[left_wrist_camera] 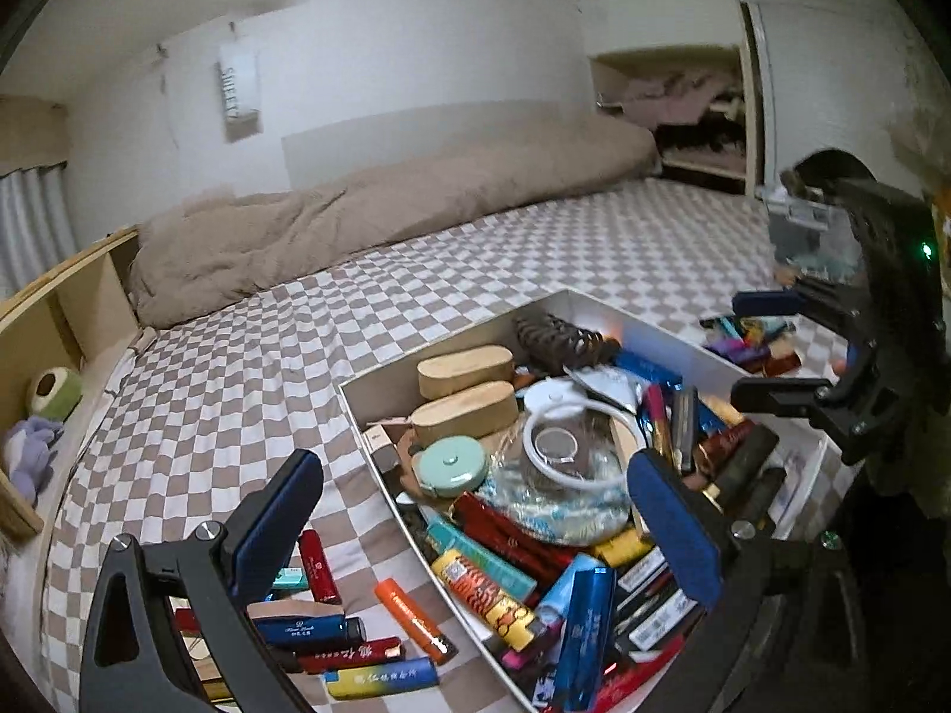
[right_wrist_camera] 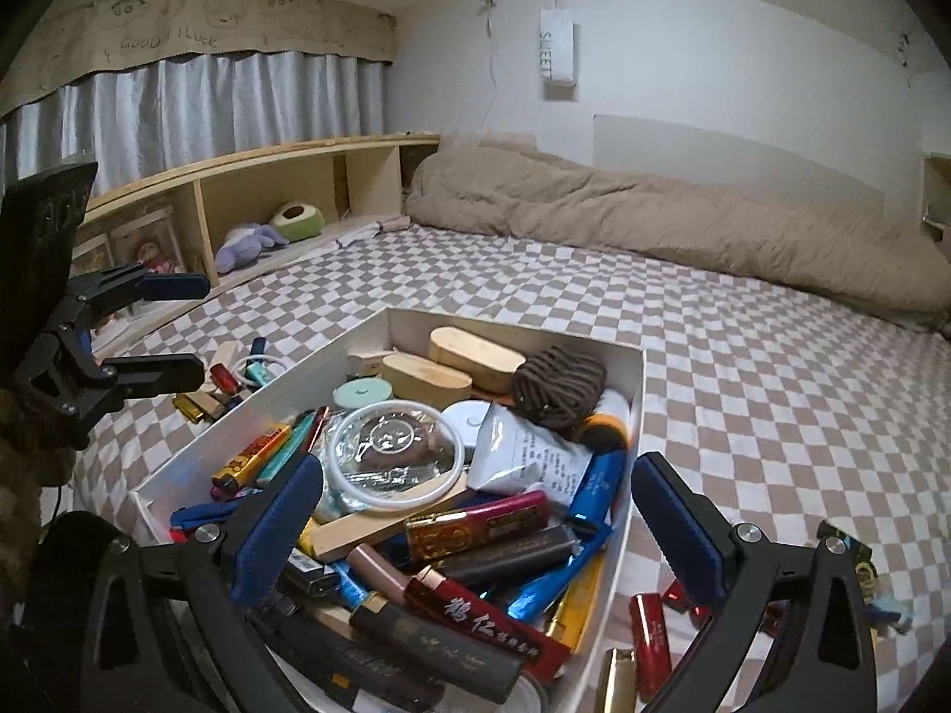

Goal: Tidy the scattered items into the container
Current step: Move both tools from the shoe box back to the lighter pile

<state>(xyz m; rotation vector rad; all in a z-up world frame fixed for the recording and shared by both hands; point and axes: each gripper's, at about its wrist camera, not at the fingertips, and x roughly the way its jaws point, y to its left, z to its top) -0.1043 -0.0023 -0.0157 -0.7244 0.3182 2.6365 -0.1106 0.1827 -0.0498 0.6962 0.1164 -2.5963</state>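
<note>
While your left claw and right claw both hang wide open and empty over the full white box, loose lighters lie on the bed beside its edges.

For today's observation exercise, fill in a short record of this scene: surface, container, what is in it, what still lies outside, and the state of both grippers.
Surface: checkered bedsheet
Container: white box, open-topped, heaped full
Inside: lighters, two wooden cases, teal tape measure, brown hair claw
Still outside: lighters on both sides of the box, such as the orange lighter
Left gripper: open, empty
Right gripper: open, empty
</note>
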